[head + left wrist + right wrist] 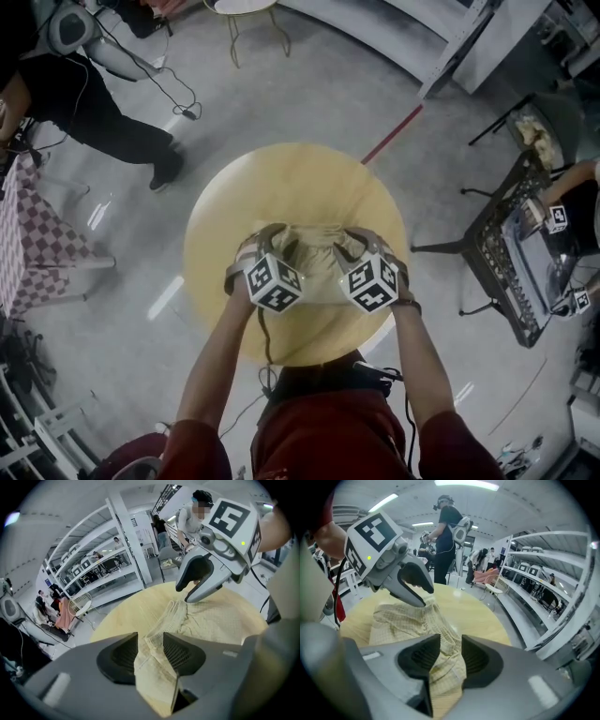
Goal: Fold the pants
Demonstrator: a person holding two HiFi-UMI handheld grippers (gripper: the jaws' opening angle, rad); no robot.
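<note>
Head view showed the pale checked pants (317, 246) bunched on the near half of the round yellow tabletop (281, 178). The left tool (150, 651) was clenched on the cloth's left side and the right tool (446, 656) on its right side, each pinching a fold.

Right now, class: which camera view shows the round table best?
The head view: it looks down on nearly the whole round table, rim included. Both gripper views catch only its far part, beyond the pale checked pants, with the near part out of sight.
</note>
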